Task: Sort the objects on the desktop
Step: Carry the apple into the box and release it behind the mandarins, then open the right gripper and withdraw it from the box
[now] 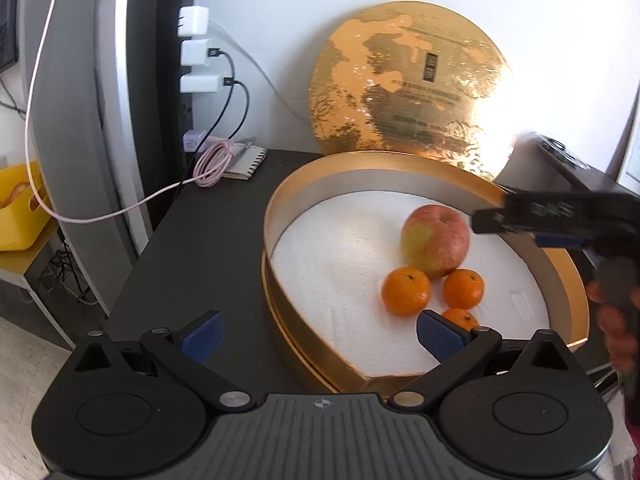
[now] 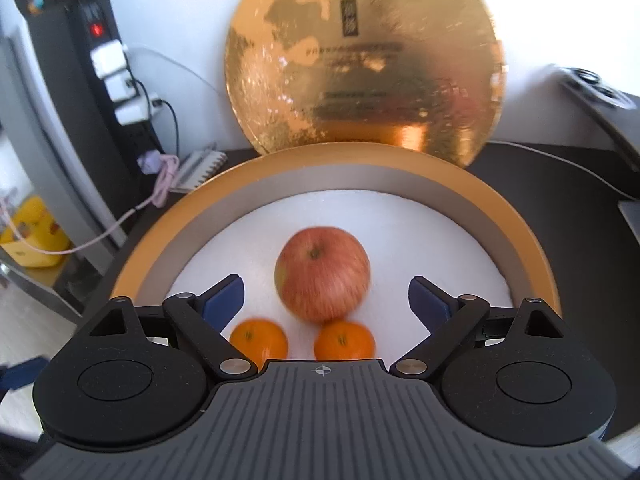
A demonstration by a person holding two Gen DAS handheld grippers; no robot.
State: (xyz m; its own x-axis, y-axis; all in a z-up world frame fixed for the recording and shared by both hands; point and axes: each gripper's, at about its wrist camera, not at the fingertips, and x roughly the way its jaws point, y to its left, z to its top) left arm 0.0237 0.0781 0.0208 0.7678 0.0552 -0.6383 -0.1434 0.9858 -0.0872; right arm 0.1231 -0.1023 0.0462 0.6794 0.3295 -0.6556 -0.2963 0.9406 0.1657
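Left tool (image 1: 318,336): jaws spread wide, blue pads (image 1: 202,336) apart, nothing between them; level, pointing forward.
Right tool (image 2: 326,300): jaws spread wide, blue pads (image 2: 224,300) apart, nothing gripped; seen in the left view as a blurred black body entering from the right.
Hand (image 1: 616,320): wrapped round the right tool's handle, partly cropped.

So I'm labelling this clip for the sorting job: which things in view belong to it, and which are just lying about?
Part of the job:
- apple
- three mandarins
- round gold box holding them
- gold lid leaning on the wall
- left gripper and right gripper, both open

Lying about:
- pink cable
- spiral notebook
- chargers
- yellow bin
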